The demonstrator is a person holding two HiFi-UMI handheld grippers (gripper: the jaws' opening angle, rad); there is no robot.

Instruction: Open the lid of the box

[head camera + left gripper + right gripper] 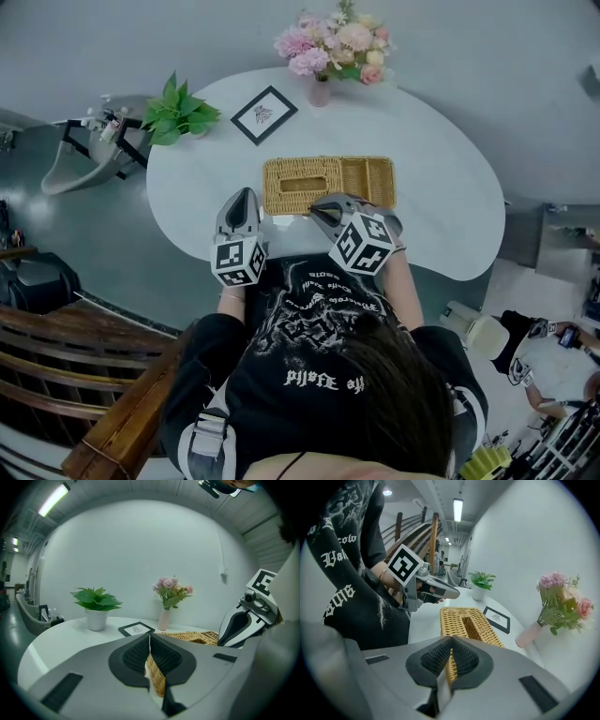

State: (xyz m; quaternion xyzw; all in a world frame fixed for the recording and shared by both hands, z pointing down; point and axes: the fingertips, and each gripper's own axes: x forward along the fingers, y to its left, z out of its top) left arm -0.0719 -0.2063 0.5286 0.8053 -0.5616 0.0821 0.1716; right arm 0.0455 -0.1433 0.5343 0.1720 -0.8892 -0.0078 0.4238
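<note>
Two grippers hang over the tabletop's near edge: left gripper [246, 197] and right gripper [323, 211], jaws pressed together on both, nothing between them; wicker box [328, 184] sits just beyond, mid-tabletop, its slotted lid [298, 183] down; neither gripper touches it; best bet: spread one gripper's jaws first, pinch the lid's near rim, pin the box's open end with the other, lift slowly; picture frame [263, 114], plant [176, 112] and flowers [333, 42] stand along the far edge, well apart.

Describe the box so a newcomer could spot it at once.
On the white curved table, nearer the person than the flower vase and black-framed picture, lies the box. It is the only woven thing there: a flat tan wicker rectangle with a long slot on top.
</note>
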